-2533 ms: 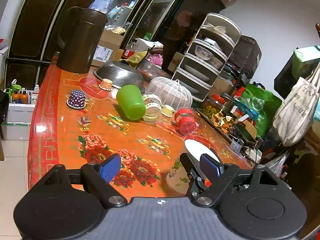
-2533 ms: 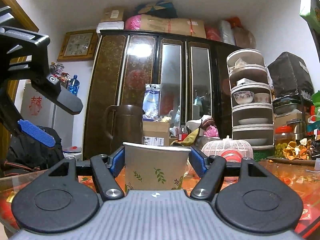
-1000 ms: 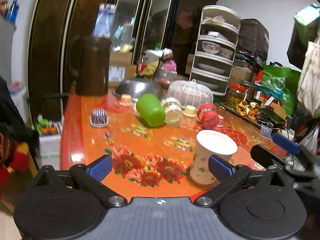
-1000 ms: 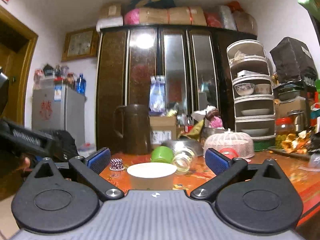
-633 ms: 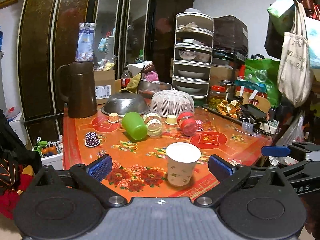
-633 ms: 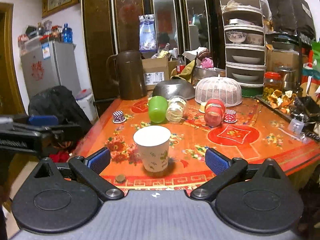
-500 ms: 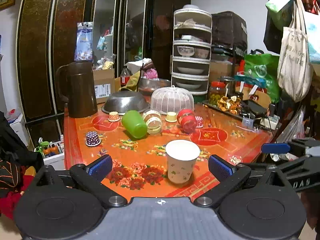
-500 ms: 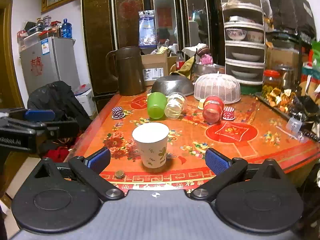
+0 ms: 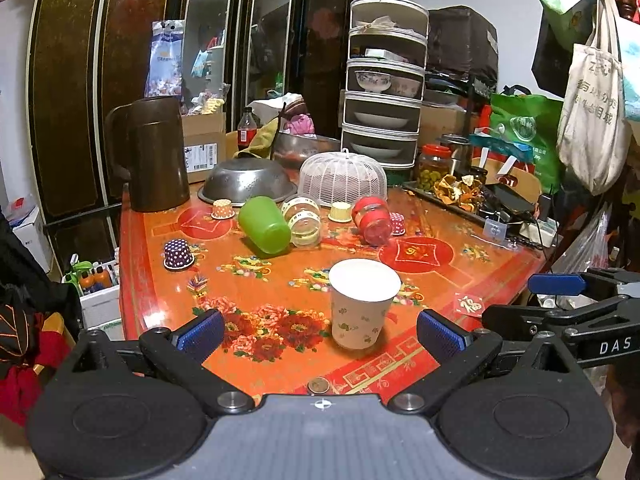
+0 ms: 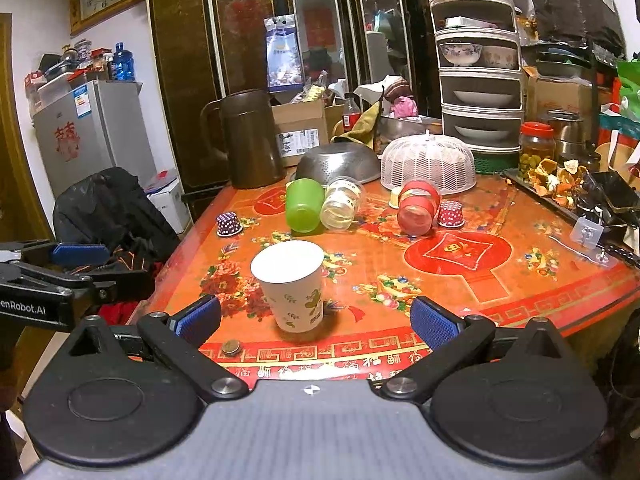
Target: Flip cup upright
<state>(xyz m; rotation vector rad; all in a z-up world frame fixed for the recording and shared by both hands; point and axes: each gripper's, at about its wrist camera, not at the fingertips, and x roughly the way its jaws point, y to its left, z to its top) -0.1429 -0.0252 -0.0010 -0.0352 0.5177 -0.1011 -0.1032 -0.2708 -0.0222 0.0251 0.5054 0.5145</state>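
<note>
A white paper cup with a leaf print (image 9: 363, 303) stands upright, mouth up, near the front edge of the red flowered table (image 9: 424, 360). It also shows in the right wrist view (image 10: 291, 285). My left gripper (image 9: 320, 330) is open and empty, held back off the table's edge with the cup ahead between its fingers. My right gripper (image 10: 315, 322) is open and empty too, also behind the table edge. Each gripper shows at the side of the other's view.
A green cup (image 9: 264, 225), a clear jar (image 9: 303, 222) and a red-lidded jar (image 9: 373, 221) lie on their sides mid-table. Behind stand a brown jug (image 9: 150, 154), a steel colander (image 9: 248, 182) and a white mesh cover (image 9: 343, 178). A coin (image 9: 318, 385) lies by the front edge.
My right gripper let go of the cup, which now stands upright on the table. Both grippers pulled back from the table and the cup looks smaller.
</note>
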